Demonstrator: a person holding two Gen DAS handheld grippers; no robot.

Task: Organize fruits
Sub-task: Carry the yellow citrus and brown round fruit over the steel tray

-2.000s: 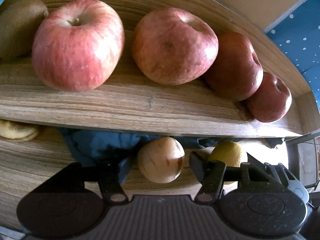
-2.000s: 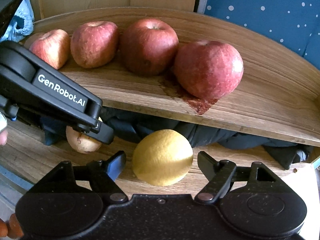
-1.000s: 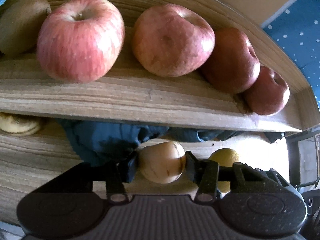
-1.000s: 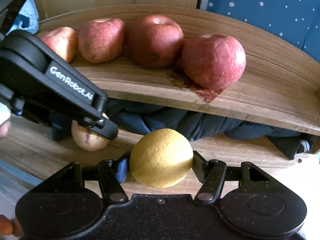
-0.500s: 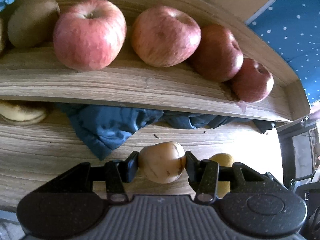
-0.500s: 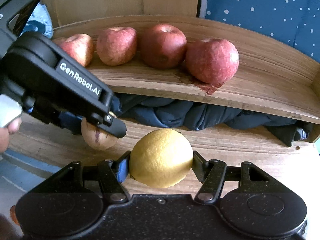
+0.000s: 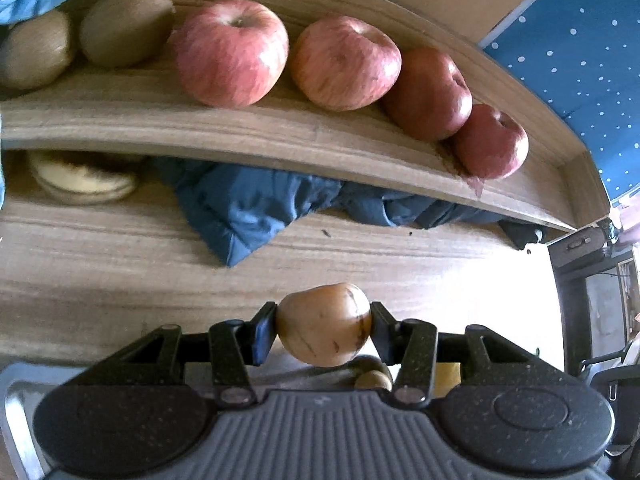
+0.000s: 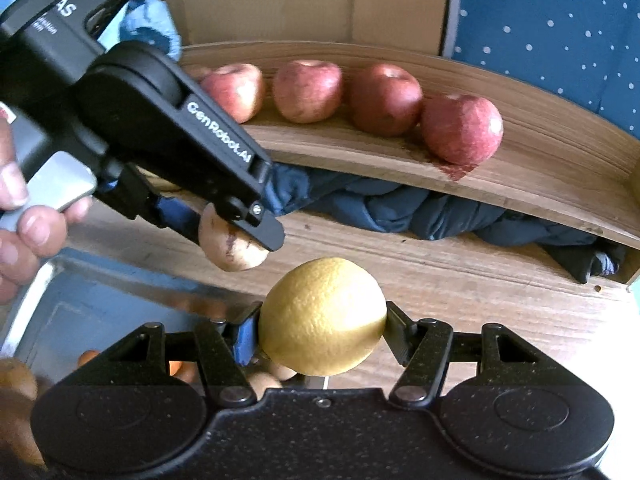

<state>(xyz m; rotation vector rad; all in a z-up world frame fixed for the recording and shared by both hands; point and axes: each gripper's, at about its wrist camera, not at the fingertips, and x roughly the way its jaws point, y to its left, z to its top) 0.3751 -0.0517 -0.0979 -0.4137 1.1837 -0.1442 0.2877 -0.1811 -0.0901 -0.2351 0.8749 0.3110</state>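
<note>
My left gripper is shut on a small tan-brown fruit with dark marks, held above the wooden table. In the right wrist view that same brown fruit shows under the left gripper's black body, held by a hand. My right gripper is shut on a yellow lemon. Several red apples sit in a row on the raised wooden shelf, with two kiwis at its left end.
A dark blue cloth is bunched under the shelf. A pale flat fruit lies under the shelf at the left. A metal tray with small fruits sits below both grippers. A dotted blue wall stands behind.
Both grippers closed on their fruits, then lifted and drew back from the shelf. The metal tray has come into view beneath them.
</note>
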